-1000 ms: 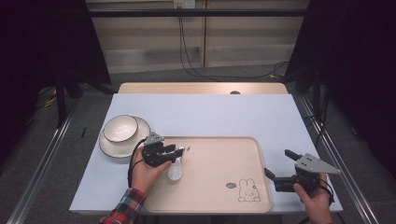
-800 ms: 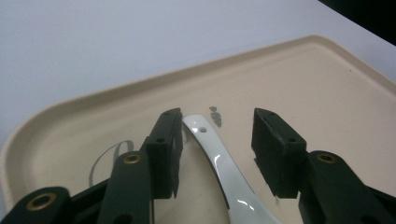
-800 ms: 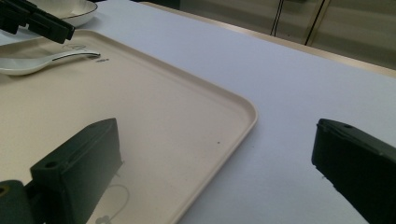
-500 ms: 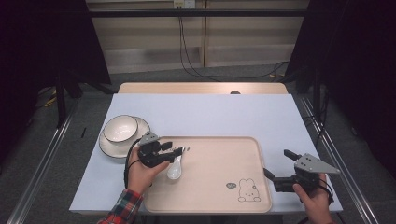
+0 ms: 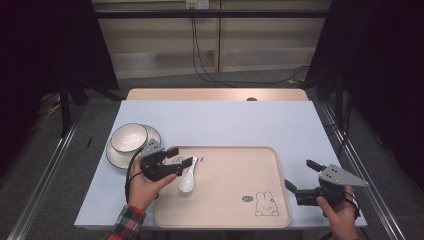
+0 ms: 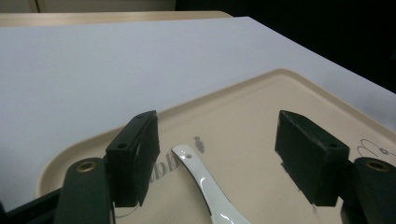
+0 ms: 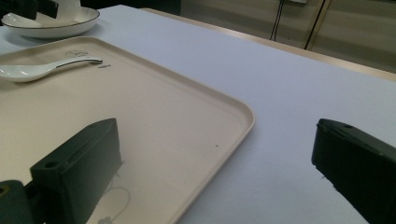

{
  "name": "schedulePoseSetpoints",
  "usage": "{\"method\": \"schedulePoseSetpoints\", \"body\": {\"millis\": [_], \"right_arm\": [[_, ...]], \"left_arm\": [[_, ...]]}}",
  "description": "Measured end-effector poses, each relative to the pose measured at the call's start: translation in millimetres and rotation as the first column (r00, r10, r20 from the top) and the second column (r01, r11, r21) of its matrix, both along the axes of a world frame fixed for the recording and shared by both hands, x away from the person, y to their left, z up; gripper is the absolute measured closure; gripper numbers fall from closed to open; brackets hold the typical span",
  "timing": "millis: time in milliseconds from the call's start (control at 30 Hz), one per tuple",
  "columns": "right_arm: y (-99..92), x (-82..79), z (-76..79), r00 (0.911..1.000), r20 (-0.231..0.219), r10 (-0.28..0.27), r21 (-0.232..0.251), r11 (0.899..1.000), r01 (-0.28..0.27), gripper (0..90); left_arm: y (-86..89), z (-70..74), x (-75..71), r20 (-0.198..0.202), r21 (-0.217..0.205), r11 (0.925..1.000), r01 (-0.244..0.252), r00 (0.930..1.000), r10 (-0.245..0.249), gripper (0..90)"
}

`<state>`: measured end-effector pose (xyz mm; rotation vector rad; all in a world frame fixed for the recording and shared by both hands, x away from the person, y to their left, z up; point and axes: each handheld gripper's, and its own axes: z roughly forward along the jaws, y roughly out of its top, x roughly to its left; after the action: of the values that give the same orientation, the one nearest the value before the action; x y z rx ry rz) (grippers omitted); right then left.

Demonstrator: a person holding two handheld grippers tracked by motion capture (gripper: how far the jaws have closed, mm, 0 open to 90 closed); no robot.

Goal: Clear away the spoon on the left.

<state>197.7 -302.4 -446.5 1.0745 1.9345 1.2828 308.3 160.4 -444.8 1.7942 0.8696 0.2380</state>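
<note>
My left gripper (image 5: 176, 162) hangs over the near-left corner of the beige tray (image 5: 235, 210), its fingers (image 6: 135, 154) spread wide with nothing between them but air. The white spoon (image 5: 187, 177) lies flat on the tray just below, its handle end pointing toward the tray's far edge and its bowl toward me; in the left gripper view the handle (image 6: 198, 175) runs up between my two fingers, touching neither. My right gripper (image 5: 300, 176) sits at the near-right corner of the counter (image 5: 225, 122), straddling the tray's right rim, one finger (image 7: 79, 172) over the tray and the other over the pale counter top, also spread apart and holding nothing. A white bowl (image 5: 129, 138) stands on a plate (image 5: 116, 156) near the counter's left edge, just beside the tray's far-left corner. A small rabbit drawing (image 5: 265, 204) marks the tray near its right front.
</note>
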Motion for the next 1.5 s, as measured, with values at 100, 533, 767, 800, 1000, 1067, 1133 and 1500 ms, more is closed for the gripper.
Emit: {"method": "schedulePoseSetpoints", "body": {"millis": [100,533,767,800,1000,1067,1133,1500], "right_arm": [[-2.5,-0.5,1.4,1.0,0.003,0.006,0.007,1.0,-0.006,1.0],[-14.1,-3.9,8.3,1.0,0.006,-0.007,0.043,0.999,0.006,1.0],[-20.0,-3.9,8.7,0.9999,-0.009,-0.009,0.056,0.998,0.01,1.0],[-20.0,-3.9,8.7,0.9999,-0.009,-0.009,0.056,0.998,0.01,1.0],[-21.8,-3.9,9.0,0.9998,-0.017,-0.006,0.058,0.998,0.007,1.0],[-22.7,-4.0,8.9,0.9998,-0.018,-0.011,0.057,0.998,0.012,1.0],[-23.3,-4.2,9.1,0.9998,-0.019,-0.007,0.061,0.998,0.008,1.0],[-25.8,-4.4,10.0,0.9997,-0.025,-0.001,0.073,0.997,0.002,1.0]], "left_arm": [[2.9,3.5,-1.7,0.024,-0.015,0.9998,0.014,0.9996,-0.014,27.2],[11.8,12.5,-6.4,0.092,-0.061,0.9979,0.023,0.9956,-0.017,18.1],[17.6,17.4,-8.2,0.11,-0.065,0.9974,0.032,0.9936,-0.025,12.5],[17.6,17.4,-8.2,0.11,-0.065,0.9974,0.032,0.9936,-0.025,11.7],[25.0,19.4,-8.7,0.124,-0.059,0.998,0.022,0.9922,-0.014,6.8],[27.8,20.0,-8.6,0.132,-0.066,0.9975,0.028,0.991,-0.019,6.2],[30.4,21.1,-9.7,0.138,-0.047,0.9987,0.018,0.9904,-0.012,5.7],[45.6,22.6,-11.3,0.163,-0.047,0.9989,0.009,0.9867,-0.001,2.5]]}}
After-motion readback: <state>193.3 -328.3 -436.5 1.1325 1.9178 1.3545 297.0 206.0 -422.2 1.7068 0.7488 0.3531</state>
